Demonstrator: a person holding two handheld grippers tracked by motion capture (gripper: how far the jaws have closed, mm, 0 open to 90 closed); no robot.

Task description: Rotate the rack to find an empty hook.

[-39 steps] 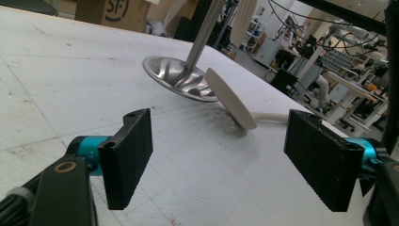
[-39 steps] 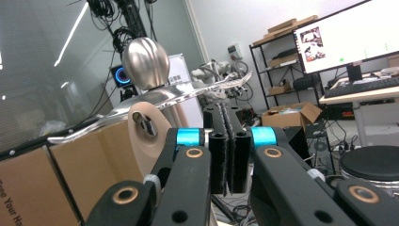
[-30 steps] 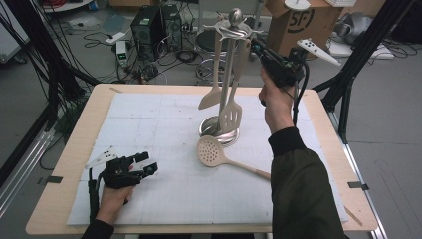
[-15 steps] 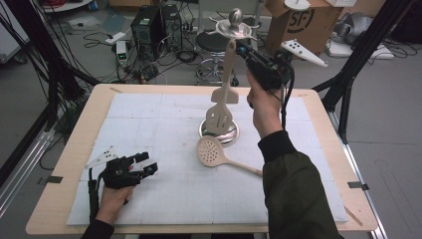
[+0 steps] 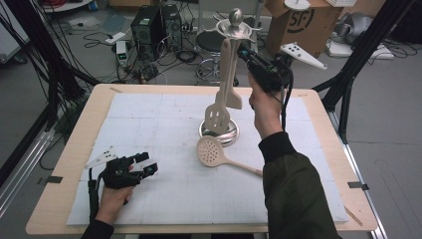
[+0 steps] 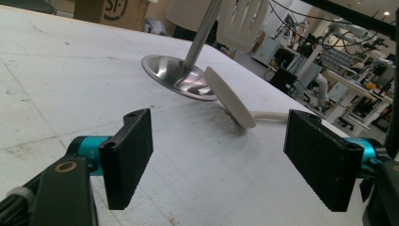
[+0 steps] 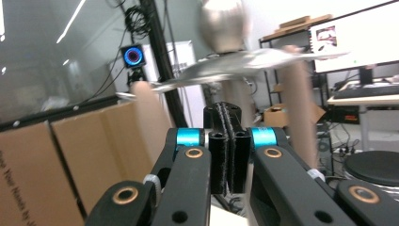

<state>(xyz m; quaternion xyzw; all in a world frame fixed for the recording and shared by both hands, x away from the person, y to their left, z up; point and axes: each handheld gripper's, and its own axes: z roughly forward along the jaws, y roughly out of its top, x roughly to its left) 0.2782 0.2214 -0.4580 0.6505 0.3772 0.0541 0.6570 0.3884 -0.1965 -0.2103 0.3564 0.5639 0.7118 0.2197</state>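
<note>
Utensil-rack job, mid-step. Right gripper [image 5: 245, 50] is raised beside the top disc of the polished metal utensil stand with ball finial [image 5: 235, 31], just off the hooks. In the right gripper view its black jaws are pressed flat together with nothing between them, so it is not carrying anything; it looks to be nudging or turning the rack's top, though actual contact can't be confirmed.

Two utensils hang from the stand: a cream plastic slotted turner [image 5: 217, 115] in front and a cream plastic solid spatula [image 5: 232, 97] behind it, both hanging over the round metal base [image 5: 233, 133].

The cream plastic round skimmer spoon with holes [image 5: 211, 151] lies flat on the white padded mat [image 5: 149, 114], head touching or just beside the base, handle running toward the person's right sleeve. In the left gripper view the skimmer head [image 6: 230, 104] leans at the base rim.

Left gripper [image 5: 144, 165] rests low on the mat, near-left, well apart from the stand; jaws spread wide, empty.

Judgement: the skimmer is the one still unhung, so the step in hand is readying a free hook. The next move calls for opening the right jaws, dropping to the skimmer handle, pinching near its end and lifting the hang hole up to a hook. Risk: swinging utensils getting bumped.
</note>
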